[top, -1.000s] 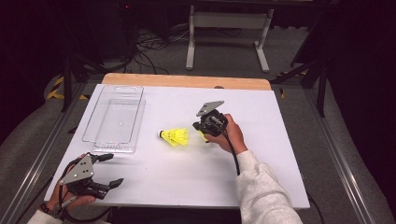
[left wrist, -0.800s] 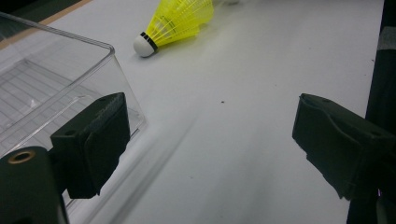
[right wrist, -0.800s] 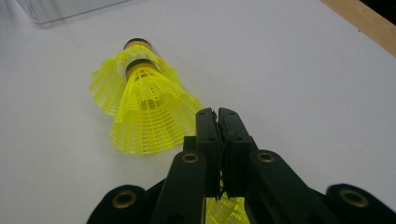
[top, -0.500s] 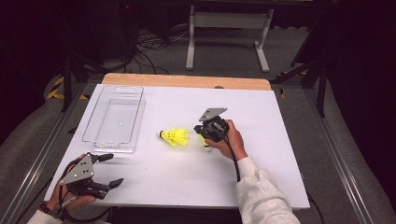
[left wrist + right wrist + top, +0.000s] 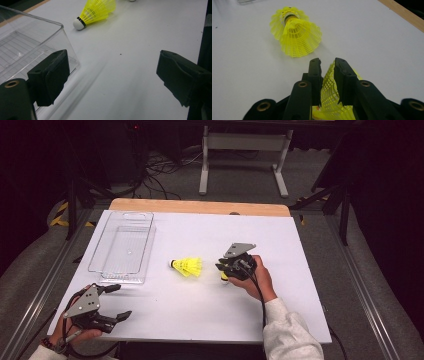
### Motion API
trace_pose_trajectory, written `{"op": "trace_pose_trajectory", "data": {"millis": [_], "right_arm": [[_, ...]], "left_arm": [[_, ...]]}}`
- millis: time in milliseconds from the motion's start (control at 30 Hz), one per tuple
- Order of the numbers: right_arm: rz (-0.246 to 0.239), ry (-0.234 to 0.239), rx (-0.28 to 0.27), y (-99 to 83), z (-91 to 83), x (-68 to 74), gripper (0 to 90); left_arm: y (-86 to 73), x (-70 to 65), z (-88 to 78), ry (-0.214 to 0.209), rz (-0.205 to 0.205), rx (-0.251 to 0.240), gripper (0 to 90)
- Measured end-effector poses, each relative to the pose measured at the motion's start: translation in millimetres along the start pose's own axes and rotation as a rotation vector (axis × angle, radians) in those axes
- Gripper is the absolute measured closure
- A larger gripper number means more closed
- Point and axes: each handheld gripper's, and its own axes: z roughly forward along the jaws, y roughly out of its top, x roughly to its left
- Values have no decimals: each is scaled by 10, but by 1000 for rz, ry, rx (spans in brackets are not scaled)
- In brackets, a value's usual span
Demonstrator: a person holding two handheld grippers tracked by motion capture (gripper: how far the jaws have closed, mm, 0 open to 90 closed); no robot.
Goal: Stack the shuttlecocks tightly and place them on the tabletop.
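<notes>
Left gripper (image 5: 111,304) jaws spread wide, nothing between them; clear tray (image 5: 123,247) sits just beyond its left finger (image 5: 50,75). One yellow shuttlecock (image 5: 187,266) lies on the white table (image 5: 300,250), loose, just ahead of the right gripper (image 5: 223,268). Right jaws have just been opening, a narrow gap now, second shuttlecock's skirt (image 5: 332,100) between the fingers (image 5: 315,72). Pad contact: cannot tell.

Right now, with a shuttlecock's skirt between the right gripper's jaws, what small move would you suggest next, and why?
Probably open the right gripper a little more and ease it back. Its jaws have just been opening, a yellow shuttlecock's mesh skirt sits between them on the white table, and a second shuttlecock lies beside it, so this one looks set down.
</notes>
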Motion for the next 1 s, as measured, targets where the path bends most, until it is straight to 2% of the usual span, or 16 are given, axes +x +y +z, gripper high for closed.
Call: {"op": "trace_pose_trajectory", "data": {"millis": [167, 200, 433, 633, 800, 1000], "right_arm": [[16, 1, -3, -100, -126, 36, 714], [26, -4, 5, -168, -175, 54, 694], [55, -20, 23, -374, -285, 76, 661], [77, -10, 71, -563, -263, 89, 644], [93, 10, 83, -661, -253, 79, 631], [102, 6, 92, -741, -252, 76, 646]], "left_arm": [[3, -3, 3, -1, 3, 2, 123], [4, -6, 2, -1, 4, 2, 123], [6, -10, 7, -2, 2, 4, 123], [6, -10, 7, -3, 1, 3, 123], [6, -9, 6, -3, 3, 4, 123], [7, -9, 2, 0, 7, 4, 123]]}}
